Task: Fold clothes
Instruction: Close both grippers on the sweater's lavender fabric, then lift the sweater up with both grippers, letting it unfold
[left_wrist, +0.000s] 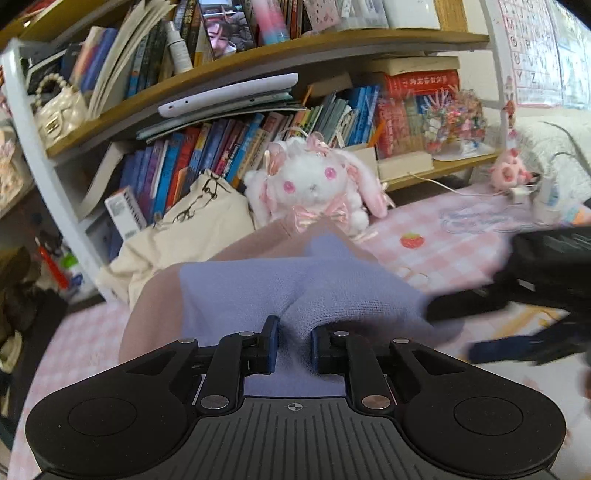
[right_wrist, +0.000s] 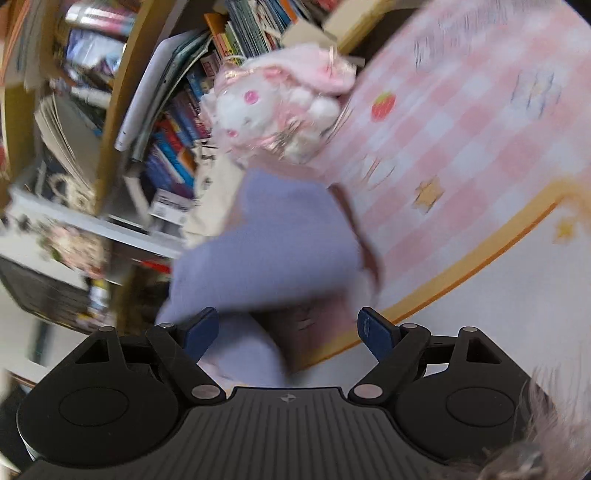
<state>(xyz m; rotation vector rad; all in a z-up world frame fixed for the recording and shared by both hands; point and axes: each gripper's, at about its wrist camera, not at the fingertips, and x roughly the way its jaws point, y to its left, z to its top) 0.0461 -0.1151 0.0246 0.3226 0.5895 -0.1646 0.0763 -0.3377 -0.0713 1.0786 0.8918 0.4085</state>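
A lavender knit garment (left_wrist: 295, 284) lies over a dusty-pink garment (left_wrist: 155, 306) on the pink checked cloth. My left gripper (left_wrist: 294, 347) is shut on a bunched fold of the lavender garment, cloth filling the gap between its blue pads. The right gripper shows in the left wrist view as a blurred black shape (left_wrist: 546, 273) at the right, by the garment's edge. In the right wrist view my right gripper (right_wrist: 288, 332) is open, its blue pads wide apart, with the lavender garment (right_wrist: 273, 243) and pink garment (right_wrist: 314, 325) just ahead between them, not gripped.
A white and pink plush rabbit (left_wrist: 317, 181) sits behind the clothes. A bookshelf (left_wrist: 258, 66) full of books rises behind it. A cream tote bag (left_wrist: 184, 229) lies at the left. A pink toy and cables (left_wrist: 513, 177) lie far right. The checked cloth (right_wrist: 461, 129) extends right.
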